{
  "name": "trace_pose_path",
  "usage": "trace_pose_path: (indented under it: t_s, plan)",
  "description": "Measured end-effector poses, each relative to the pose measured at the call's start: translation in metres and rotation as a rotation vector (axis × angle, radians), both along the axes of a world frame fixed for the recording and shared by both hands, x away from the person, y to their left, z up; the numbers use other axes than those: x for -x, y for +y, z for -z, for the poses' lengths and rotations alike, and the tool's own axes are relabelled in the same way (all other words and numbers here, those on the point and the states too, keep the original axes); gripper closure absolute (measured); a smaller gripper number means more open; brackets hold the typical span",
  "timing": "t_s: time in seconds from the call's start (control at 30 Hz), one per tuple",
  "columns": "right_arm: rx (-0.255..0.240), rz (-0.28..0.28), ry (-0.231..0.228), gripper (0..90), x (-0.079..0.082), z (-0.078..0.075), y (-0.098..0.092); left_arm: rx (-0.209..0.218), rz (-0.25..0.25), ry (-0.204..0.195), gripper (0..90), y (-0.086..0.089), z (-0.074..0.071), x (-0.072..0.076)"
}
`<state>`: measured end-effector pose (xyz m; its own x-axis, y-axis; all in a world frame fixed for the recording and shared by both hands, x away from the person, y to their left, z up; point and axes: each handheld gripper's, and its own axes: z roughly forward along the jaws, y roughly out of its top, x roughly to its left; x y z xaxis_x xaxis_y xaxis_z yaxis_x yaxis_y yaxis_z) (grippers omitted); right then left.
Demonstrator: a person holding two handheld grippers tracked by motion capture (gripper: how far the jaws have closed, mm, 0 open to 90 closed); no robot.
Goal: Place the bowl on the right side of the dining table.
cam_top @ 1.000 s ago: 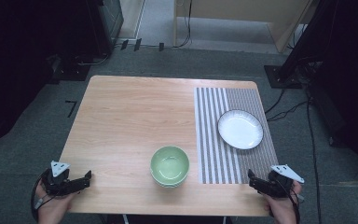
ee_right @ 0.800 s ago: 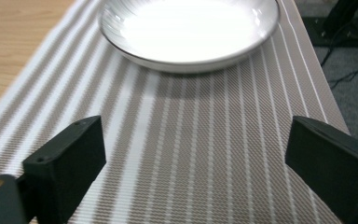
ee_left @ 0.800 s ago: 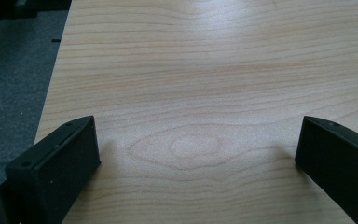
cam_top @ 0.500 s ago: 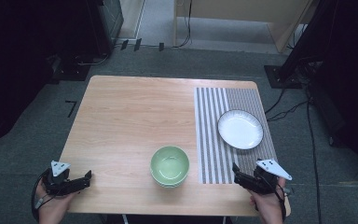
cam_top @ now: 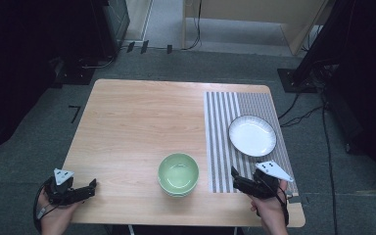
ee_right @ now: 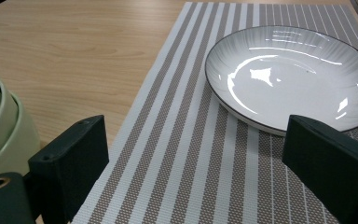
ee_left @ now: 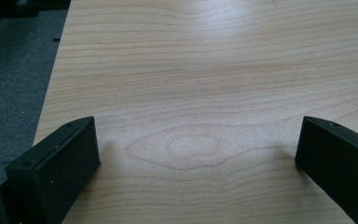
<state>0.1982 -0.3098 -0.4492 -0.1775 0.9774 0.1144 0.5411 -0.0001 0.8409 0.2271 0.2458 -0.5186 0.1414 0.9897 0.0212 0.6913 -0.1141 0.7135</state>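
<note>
My right gripper [cam_top: 236,177] had moved in from the table's [cam_top: 137,122] near right corner onto the striped mat [cam_top: 220,147], jaws wide, empty, between green bowls [cam_top: 178,174] and white plate [cam_top: 252,135]. Left gripper [cam_top: 89,187] stayed at the near left edge, jaws wide. Looked like an approach starting, target unclear.

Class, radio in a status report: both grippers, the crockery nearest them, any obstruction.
Left gripper open, empty, over bare wooden table. Right gripper open above striped placemat, between stacked green bowls and white dark-rimmed plate. Nothing in the way.
</note>
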Motion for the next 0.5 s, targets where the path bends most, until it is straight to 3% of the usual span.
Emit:
trace_pose_path:
  t_s: [0.23, 0.5]
  plan:
    - [-0.002, -0.017, -0.010, 6.8, -0.003, -0.005, 0.010, 0.022, 0.020, -0.046, 0.0, -0.012, -0.010, 0.003]
    - [-0.010, -0.027, -0.011, 7.0, -0.005, -0.009, 0.015, 0.138, 0.108, -0.093, 0.0, -0.043, -0.033, 0.005]
